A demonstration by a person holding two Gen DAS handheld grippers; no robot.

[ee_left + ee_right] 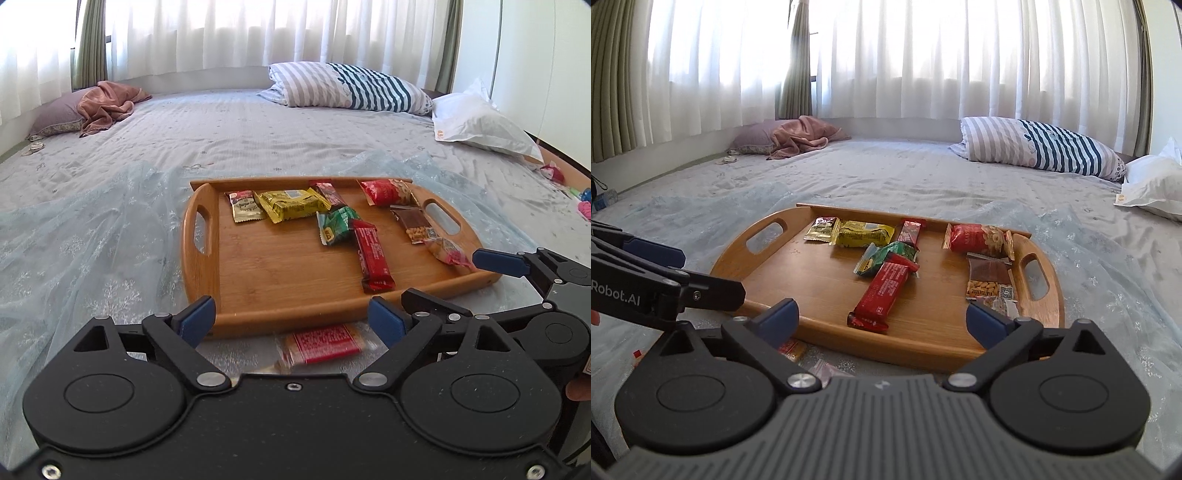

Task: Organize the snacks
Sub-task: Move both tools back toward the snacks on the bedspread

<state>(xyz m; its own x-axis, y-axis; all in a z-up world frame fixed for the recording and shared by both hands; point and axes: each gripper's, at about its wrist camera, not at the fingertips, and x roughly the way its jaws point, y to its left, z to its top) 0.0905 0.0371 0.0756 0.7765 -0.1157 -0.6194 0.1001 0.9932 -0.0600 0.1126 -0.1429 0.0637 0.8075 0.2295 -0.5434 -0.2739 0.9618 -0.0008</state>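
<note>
- Most snacks lie on the wooden tray (258, 273) on the bed.
- One red wafer pack (321, 345) lies off it, just beside its near rim.
- My left gripper (291, 321) and right gripper (882, 321) both gape wide, empty.

1. We see a tray (258, 273) of smooth, satin-finished wood.
2. We see glossy, crinkled foil or plastic snack wrappers (373, 254).
3. We see a sheer, shiny cloth (92, 236) over a matt quilted sheet (221, 129).
4. We see matt black plastic grippers with blue pads (197, 319).
</note>
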